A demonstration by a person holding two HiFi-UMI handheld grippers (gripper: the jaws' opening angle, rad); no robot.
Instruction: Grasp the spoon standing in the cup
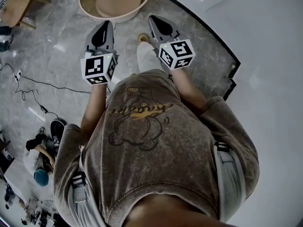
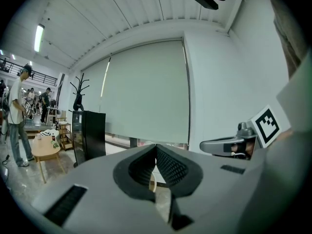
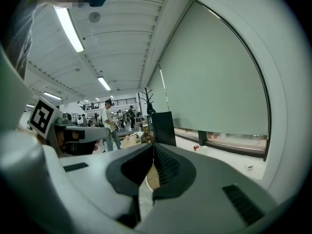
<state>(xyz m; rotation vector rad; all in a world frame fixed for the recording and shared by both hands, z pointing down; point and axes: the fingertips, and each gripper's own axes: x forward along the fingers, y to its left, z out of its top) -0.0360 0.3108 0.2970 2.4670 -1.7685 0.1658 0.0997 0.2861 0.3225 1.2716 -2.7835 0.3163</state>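
No cup or spoon shows in any view. In the head view my left gripper (image 1: 102,26) and right gripper (image 1: 157,20) are held side by side in front of my chest, pointing away over the marble floor. Both are shut with nothing between the jaws. The left gripper view has its jaws (image 2: 156,146) meeting tip to tip, facing a drawn window blind, with the right gripper (image 2: 233,143) at its right. The right gripper view likewise has its jaws (image 3: 154,146) closed and empty, with the left gripper (image 3: 73,133) at its left.
A round beige table (image 1: 90,11) stands just ahead of the grippers. A small brass fitting (image 1: 142,38) sits in the floor between them. A cable (image 1: 42,84) trails at the left, a person (image 1: 40,162) crouches at lower left, and a white wall (image 1: 270,56) curves along the right.
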